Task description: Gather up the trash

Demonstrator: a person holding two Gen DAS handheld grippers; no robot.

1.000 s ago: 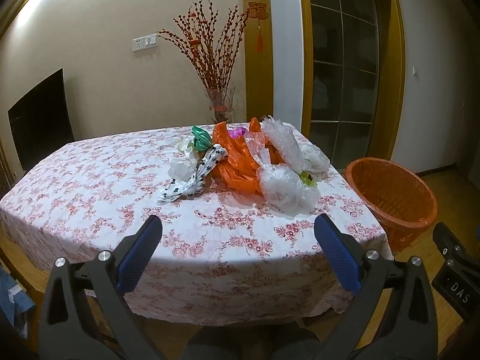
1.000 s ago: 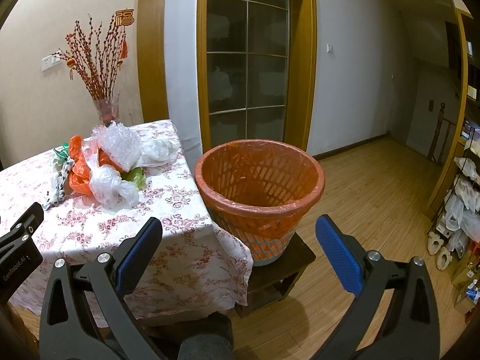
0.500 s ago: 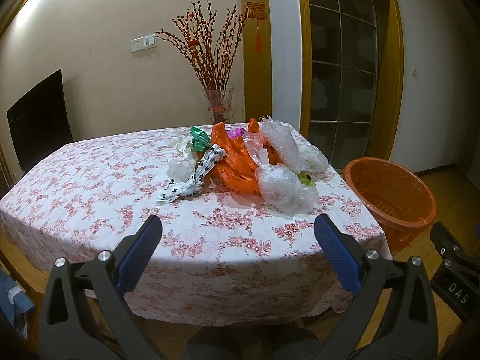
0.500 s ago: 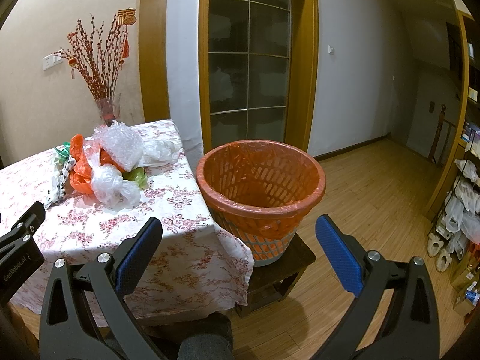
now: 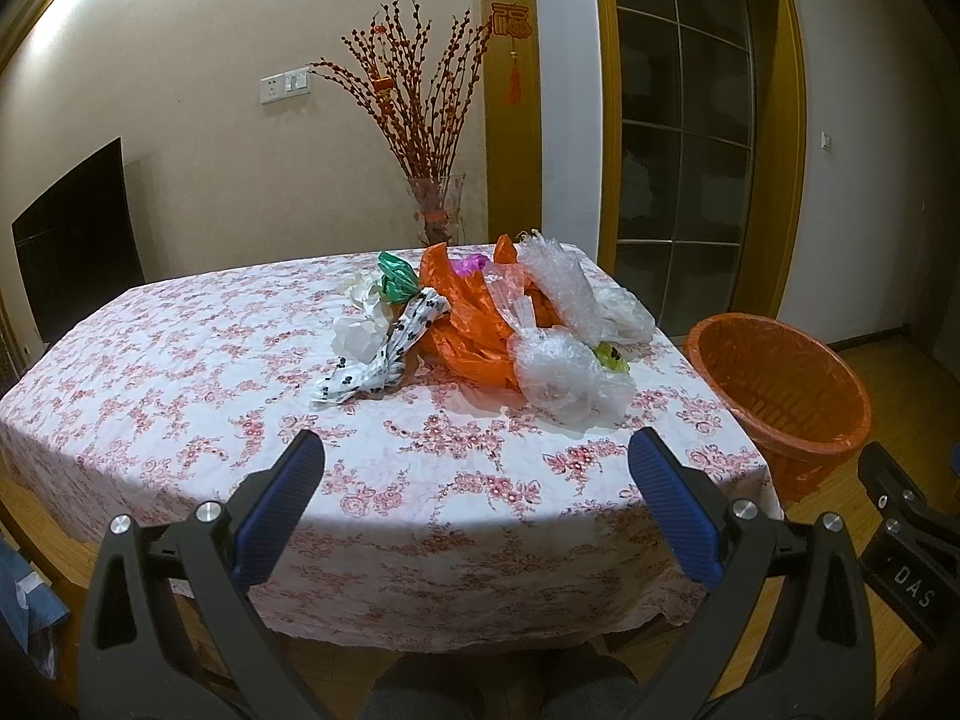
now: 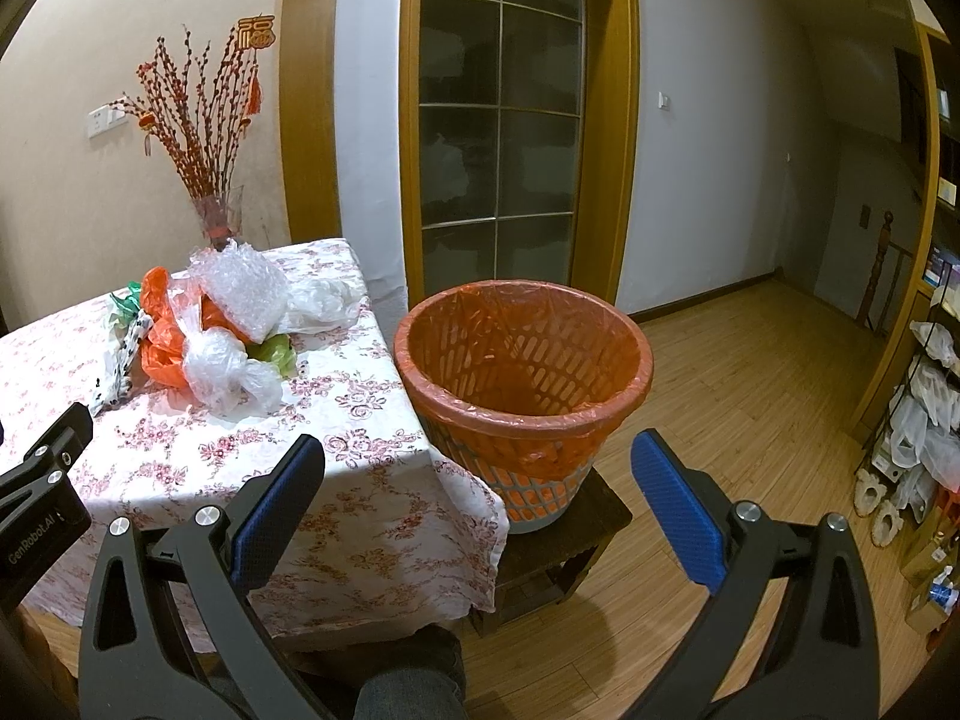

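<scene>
The left gripper point(image 5: 474, 468) is held low before the near edge of the bench point(image 5: 180, 372), its jaws spread wide with nothing between them. The right gripper point(image 6: 477, 468) is likewise held with jaws wide and unloaded, pointed past the bench corner toward the bin point(image 6: 522, 402). The bench is seen covered by a white cloth printed with red flowers. Farther back, toward its right side, the trash point(image 5: 480, 324) is gathered in one loose heap: a spotted white wrapper point(image 5: 384, 360) at the left, a crumpled clear bag point(image 5: 564, 378) nearest the grippers, an orange bag point(image 5: 474, 324) in the middle, a green bag point(image 5: 396, 279) and bubble wrap point(image 5: 561, 288) behind. The bin, an orange-lined mesh basket, is set on a dark stool point(image 6: 558, 552) just beside the bench's right edge, apart from the heap. At the far edge of the bench, a glass vase point(image 5: 435, 210) of red-budded branches is shown against the wall, with a glazed door point(image 6: 501, 120) to its right.
</scene>
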